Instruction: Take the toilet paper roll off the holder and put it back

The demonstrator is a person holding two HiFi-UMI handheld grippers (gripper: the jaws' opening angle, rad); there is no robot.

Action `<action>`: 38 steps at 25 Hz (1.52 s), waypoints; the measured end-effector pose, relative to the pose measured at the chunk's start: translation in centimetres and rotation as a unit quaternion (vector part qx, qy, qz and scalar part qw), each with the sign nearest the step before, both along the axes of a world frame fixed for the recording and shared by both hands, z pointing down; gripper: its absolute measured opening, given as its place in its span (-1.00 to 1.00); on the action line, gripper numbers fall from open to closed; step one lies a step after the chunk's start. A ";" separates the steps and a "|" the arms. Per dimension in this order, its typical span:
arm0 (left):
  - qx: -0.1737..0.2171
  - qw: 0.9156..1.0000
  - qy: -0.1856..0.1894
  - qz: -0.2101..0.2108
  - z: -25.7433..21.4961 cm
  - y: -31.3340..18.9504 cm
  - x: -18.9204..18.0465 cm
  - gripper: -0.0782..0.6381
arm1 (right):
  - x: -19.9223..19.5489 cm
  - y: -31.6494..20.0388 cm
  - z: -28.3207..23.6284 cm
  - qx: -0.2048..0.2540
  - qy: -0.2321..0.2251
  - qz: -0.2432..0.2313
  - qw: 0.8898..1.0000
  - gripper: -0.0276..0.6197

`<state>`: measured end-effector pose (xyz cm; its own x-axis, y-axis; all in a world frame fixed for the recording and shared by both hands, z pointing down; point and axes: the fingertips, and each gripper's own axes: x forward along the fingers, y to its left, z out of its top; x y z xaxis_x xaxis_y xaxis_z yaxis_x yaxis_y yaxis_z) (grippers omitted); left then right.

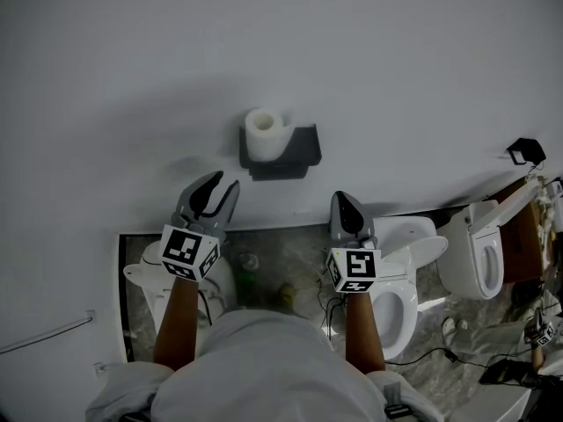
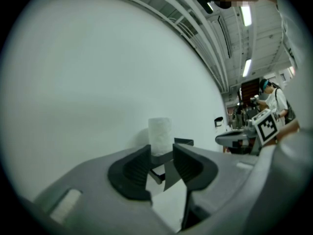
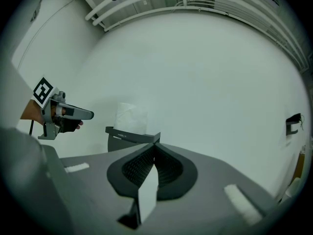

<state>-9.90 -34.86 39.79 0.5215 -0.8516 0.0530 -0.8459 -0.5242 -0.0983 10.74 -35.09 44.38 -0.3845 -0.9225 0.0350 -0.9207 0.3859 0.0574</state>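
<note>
1. Facing white wall (image 1: 396, 77) with both tools, held side by side on near side of scene, well short of it.
2. toilet paper roll (image 1: 264, 134): white, upright on left end of holder (image 1: 297, 152), touched by neither tool. Same spot in left gripper view (image 2: 160, 135) and right gripper view (image 3: 131, 118).
3. Holder: dark, shelf-like, fixed to far wall; seen behind the pads in left gripper view (image 2: 184, 142), left of centre in right gripper view (image 3: 128, 137).
4. left tool (image 1: 222, 183): jaws apart, nothing between pads. Roll shows through the gap (image 2: 161, 153) but stands well beyond it. Aimed just left of roll in head view.
5. right tool (image 1: 345, 199): jaws pressed together, empty (image 3: 154, 148). Aimed at bare wall right of holder.
6. Each tool visible from the other's camera: left one (image 3: 73, 114), right one (image 2: 234, 138).
7. Small dark bracket (image 1: 526, 151) on wall, far right.
8. Two white toilets low on right side: nearer one (image 1: 400, 280) with lid up, second one (image 1: 475, 253) further right. Marbled floor (image 1: 281, 262) below.
9. Person (image 2: 271, 99) standing in background, far right of left gripper view.
</note>
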 end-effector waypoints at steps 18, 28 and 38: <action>0.003 1.000 0.002 0.023 -0.8 -3.8 2.8 -0.17 | 0.9 -2.0 0.0 -0.003 0.000 -0.001 1.000 -0.91; 0.007 1.000 0.006 0.025 -1.2 -7.0 4.1 -0.01 | 1.4 -3.4 1.0 -0.014 -0.002 -0.003 1.000 -0.91; 0.005 0.999 0.006 0.033 -1.3 -8.4 5.0 0.11 | 1.9 -4.3 1.6 -0.020 -0.002 -0.004 1.000 -0.91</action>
